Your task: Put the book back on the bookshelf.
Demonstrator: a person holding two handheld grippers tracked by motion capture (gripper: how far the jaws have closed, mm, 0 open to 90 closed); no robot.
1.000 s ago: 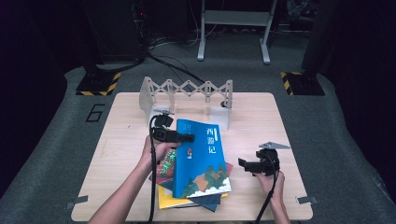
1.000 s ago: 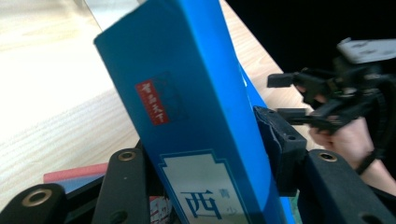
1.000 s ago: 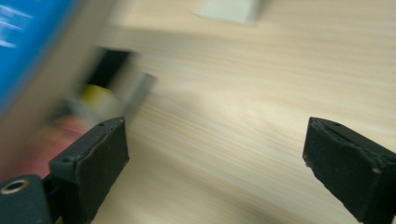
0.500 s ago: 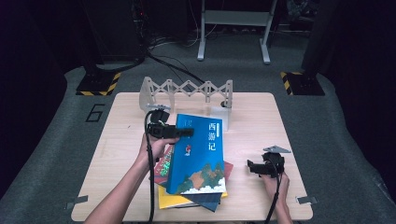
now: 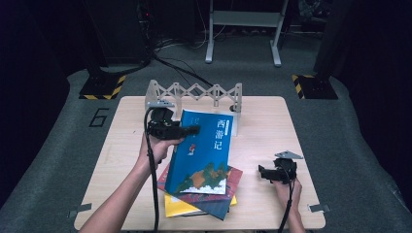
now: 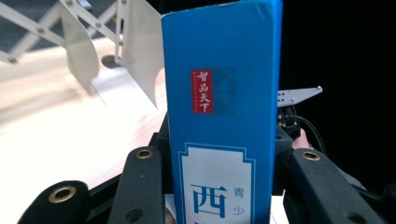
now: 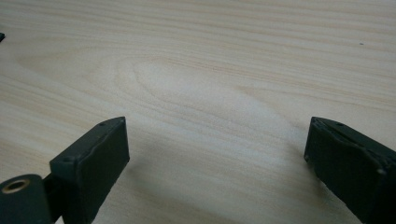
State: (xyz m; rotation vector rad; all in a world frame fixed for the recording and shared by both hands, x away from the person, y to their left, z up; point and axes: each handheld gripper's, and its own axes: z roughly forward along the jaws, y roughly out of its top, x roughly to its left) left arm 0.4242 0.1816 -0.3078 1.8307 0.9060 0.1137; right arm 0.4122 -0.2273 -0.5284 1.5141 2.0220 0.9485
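The left claw (image 5: 187,130), clamped on the blue book (image 5: 201,153), has tipped its far edge up off the stack (image 5: 214,206), nearer the rack (image 5: 194,92). The right claw (image 5: 265,173), wide open and empty, has drawn back right over the bench (image 5: 262,121); shelving likely comes next.

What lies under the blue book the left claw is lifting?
Under the blue book lie a dark red book and a yellow book, stacked on the table. Their covers are mostly hidden.
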